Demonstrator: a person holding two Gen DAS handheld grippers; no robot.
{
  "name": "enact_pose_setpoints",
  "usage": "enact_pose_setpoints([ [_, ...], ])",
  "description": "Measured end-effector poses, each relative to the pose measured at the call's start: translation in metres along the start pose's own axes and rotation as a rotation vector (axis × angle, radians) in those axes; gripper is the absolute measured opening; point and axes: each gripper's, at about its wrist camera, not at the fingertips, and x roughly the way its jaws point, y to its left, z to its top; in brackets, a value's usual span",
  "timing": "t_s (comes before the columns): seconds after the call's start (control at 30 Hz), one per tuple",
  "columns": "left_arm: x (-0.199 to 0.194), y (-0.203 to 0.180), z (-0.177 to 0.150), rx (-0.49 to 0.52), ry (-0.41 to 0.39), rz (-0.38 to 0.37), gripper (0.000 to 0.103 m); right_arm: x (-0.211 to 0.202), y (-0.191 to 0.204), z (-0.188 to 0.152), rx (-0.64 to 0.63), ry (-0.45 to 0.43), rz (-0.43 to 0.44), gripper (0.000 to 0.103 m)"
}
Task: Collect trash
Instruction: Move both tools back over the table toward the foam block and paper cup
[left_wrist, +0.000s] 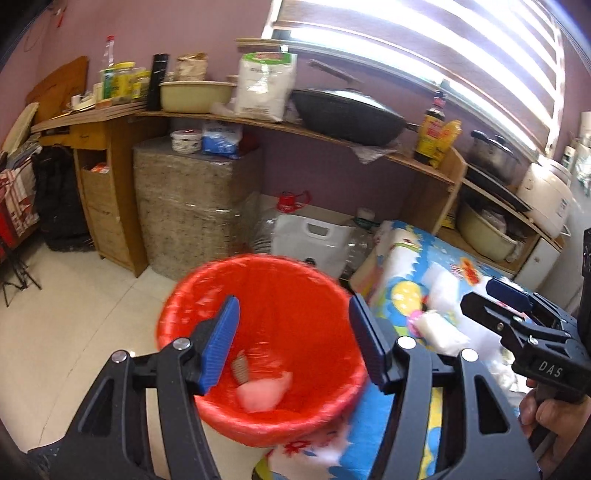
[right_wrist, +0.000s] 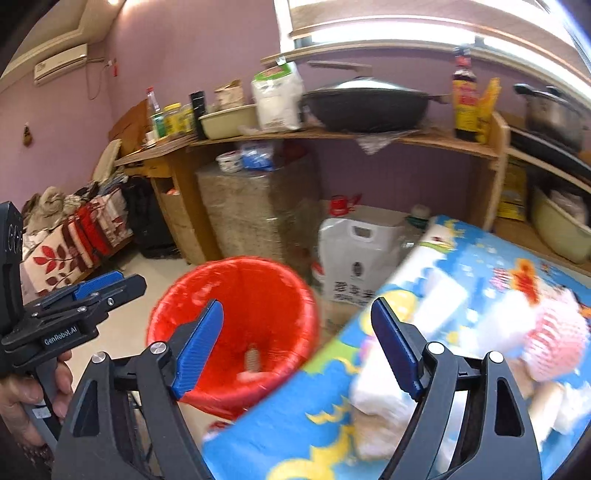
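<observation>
A red-lined trash bin stands on the floor beside a table with a colourful cartoon cloth. A pale pink wad and a small ridged scrap lie in the bin's bottom. My left gripper is open and empty above the bin mouth. My right gripper is open and empty over the table's edge next to the bin. White crumpled tissues and a pink foam net lie on the cloth. A white wad on the cloth sits near the right gripper.
A white jug and clear bottles stand on the floor behind the bin. A wrapped stone block and wooden shelves with a wok, bowls and bottles line the wall. Pale floor tiles lie to the bin's left.
</observation>
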Motion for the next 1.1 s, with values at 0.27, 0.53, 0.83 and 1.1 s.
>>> enact_pose_setpoints([
  [0.27, -0.006, -0.054, -0.012, 0.054, 0.001, -0.064, 0.074, -0.053, -0.050, -0.031, 0.073, -0.021, -0.108, 0.079],
  [0.53, -0.016, -0.092, -0.025, 0.106, 0.013, -0.107, 0.078, -0.090, -0.092, -0.064, 0.133, -0.021, -0.185, 0.079],
  [0.83, -0.014, -0.133, -0.042, 0.153, 0.053, -0.163, 0.077, -0.117, -0.127, -0.098, 0.209, -0.011, -0.235, 0.079],
  [1.1, -0.011, -0.162, -0.052, 0.200, 0.069, -0.197, 0.076, -0.123, -0.146, -0.120, 0.248, 0.013, -0.248, 0.080],
])
